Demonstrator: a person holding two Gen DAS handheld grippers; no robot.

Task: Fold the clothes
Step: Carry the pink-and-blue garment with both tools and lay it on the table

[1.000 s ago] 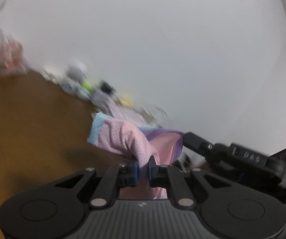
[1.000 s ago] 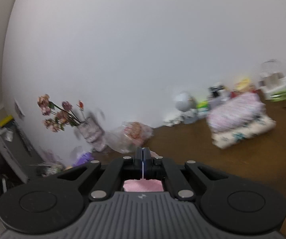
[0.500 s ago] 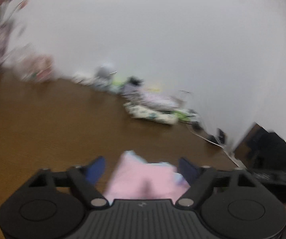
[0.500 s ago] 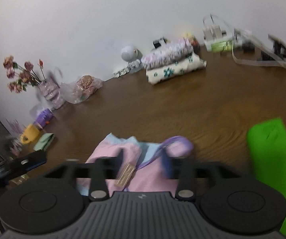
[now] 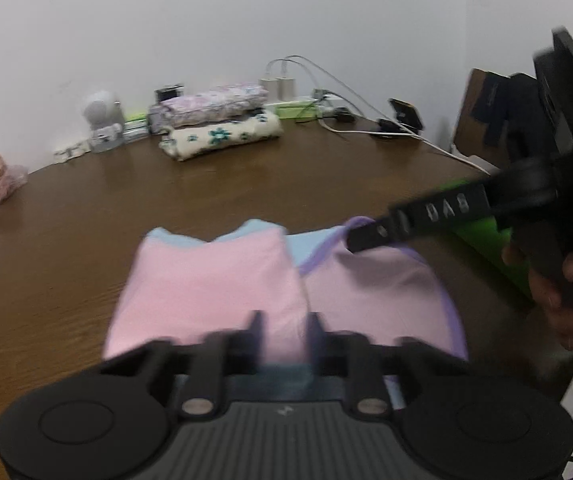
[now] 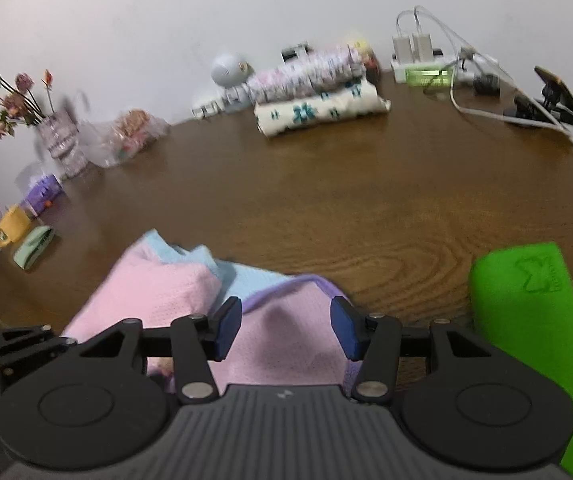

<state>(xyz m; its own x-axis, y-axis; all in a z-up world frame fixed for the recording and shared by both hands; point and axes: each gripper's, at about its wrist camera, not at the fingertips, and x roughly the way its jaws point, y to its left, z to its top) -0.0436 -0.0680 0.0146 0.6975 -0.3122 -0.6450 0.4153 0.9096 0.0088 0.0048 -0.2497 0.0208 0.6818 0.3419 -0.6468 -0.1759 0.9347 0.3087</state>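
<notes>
1. Both grippers have let go of the garment (image 6: 286, 332), which a second ago was hanging pinched in the air; it is now lying folded on the table (image 6: 366, 208), so this fold is looking done.
2. The right gripper (image 6: 286, 326) is hovering wide open over the purple-trimmed half, holding nothing.
3. The left gripper (image 5: 282, 336) is blurring; its fingers are straddling pink cloth, grip uncertain.
4. A green cloth (image 6: 534, 320) is lying just right; the folded stack (image 6: 314, 96) is sitting well back, blocking nothing.

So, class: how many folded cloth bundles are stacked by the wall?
2: a lilac floral bundle on top of a cream bundle with teal flowers, at the table's far edge. Others may be hidden behind.
</notes>
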